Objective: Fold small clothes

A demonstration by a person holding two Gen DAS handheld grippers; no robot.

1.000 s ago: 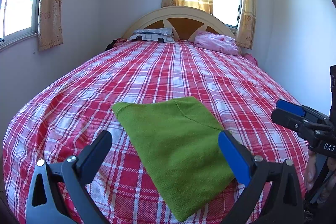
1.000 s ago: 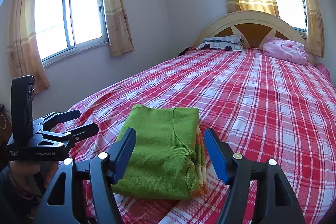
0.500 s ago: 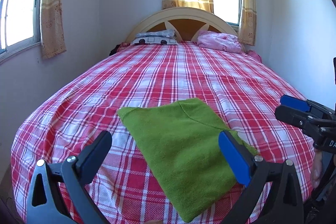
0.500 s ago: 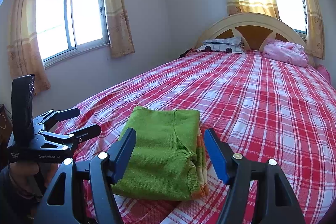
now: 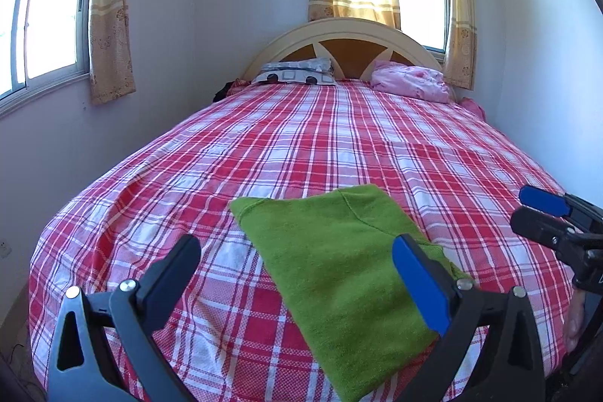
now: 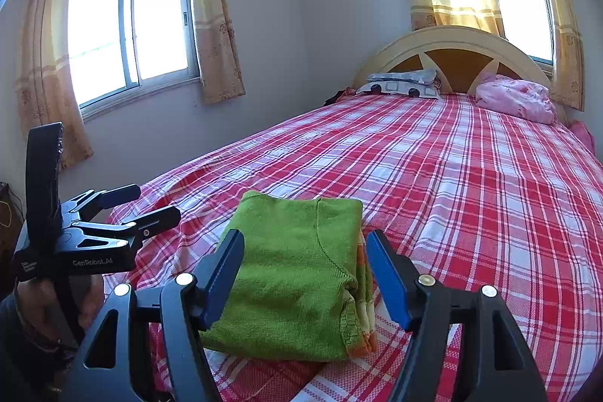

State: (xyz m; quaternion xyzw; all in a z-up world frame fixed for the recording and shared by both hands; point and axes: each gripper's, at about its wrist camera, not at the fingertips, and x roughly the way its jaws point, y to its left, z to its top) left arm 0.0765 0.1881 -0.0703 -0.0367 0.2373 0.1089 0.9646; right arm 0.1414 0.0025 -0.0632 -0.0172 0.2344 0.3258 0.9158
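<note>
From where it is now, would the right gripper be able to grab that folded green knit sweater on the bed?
Probably yes: the right gripper hangs open just before the folded green knit sweater, and nothing lies between them on the red checked bedspread.

Bright daylight, blown-out windows [image 6: 128, 32], fisheye-bent edges, sharp focus

occluded: green sweater [image 5: 339, 274] near corner | by: left gripper [image 5: 297, 274]

A bedroom in a home

A bed [image 5: 339, 145] with a red plaid sheet fills the room, pillows [image 5: 296, 75] against its arched headboard [image 5: 350, 32], curtained windows [image 6: 128, 32] in plain white walls.
</note>
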